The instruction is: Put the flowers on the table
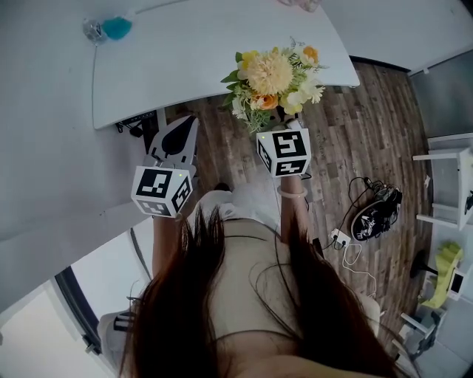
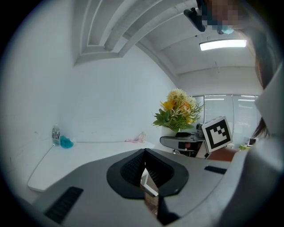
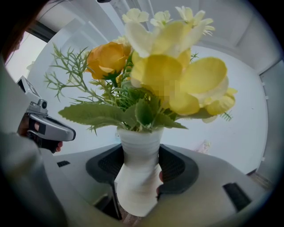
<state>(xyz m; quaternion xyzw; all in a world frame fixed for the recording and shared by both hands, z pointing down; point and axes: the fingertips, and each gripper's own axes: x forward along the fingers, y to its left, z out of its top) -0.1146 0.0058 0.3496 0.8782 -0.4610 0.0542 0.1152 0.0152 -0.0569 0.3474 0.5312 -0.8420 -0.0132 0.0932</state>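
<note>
A bouquet of yellow, orange and white flowers [image 1: 273, 77] stands in a white ribbed vase [image 3: 137, 177]. My right gripper [image 3: 140, 170] is shut on the vase's waist and holds it upright. In the head view the right gripper [image 1: 281, 122] carries the flowers above the wood floor, just off the near edge of the white table [image 1: 222, 52]. My left gripper [image 1: 176, 140] is lower left of them, near the table edge. Its jaws [image 2: 144, 159] are shut with nothing between them. From the left gripper view the flowers [image 2: 179, 111] rise above the right gripper [image 2: 191, 142].
A water bottle with a teal cloth [image 1: 107, 29] sits on the table's far left, and a pink item [image 1: 299, 4] at its far edge. Headphones and cables [image 1: 377, 214] lie on the floor at the right, near white shelving [image 1: 451, 184].
</note>
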